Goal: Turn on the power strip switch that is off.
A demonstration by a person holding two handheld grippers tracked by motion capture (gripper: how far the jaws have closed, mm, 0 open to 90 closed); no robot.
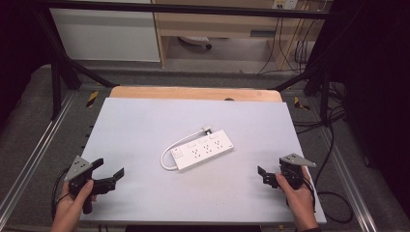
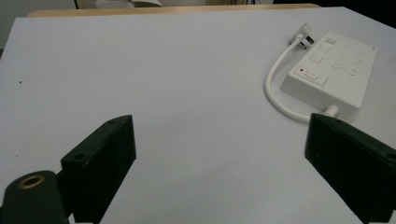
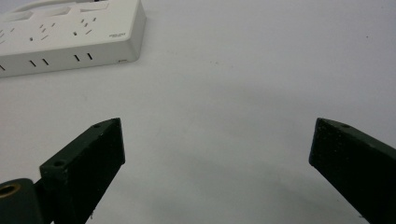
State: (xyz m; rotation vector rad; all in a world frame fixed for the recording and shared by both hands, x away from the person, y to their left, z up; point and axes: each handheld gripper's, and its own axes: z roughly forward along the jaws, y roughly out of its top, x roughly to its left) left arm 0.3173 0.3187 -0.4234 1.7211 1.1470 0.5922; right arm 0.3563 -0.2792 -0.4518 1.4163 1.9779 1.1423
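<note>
Lying flat at the middle of the tabletop (image 1: 145, 125), a white power strip (image 1: 203, 151) waits untouched. Each hand-held gripper, left (image 1: 107, 174) and right (image 1: 265, 177), hovers near a near corner, jaws wide and empty, seemingly readied to approach it.

The power strip (image 1: 203, 150) is white all over, its top marked with small dark socket slots in repeating groups and pale grey square buttons. Beside its switch the left gripper view shows a tiny red dot (image 2: 302, 70). Its cord (image 1: 175, 145) is white too, ending in a plug (image 1: 207, 129) of white and grey. The table (image 1: 145, 121) is a plain pale grey-white sheet without pattern, with a light wood edge (image 1: 193, 93) at the far side. The left gripper (image 1: 109, 175) is black with a grey three-cornered plate on top, as is the right gripper (image 1: 267, 176). A brass-coloured ring (image 2: 31, 181) sits in the left gripper's black body.
</note>
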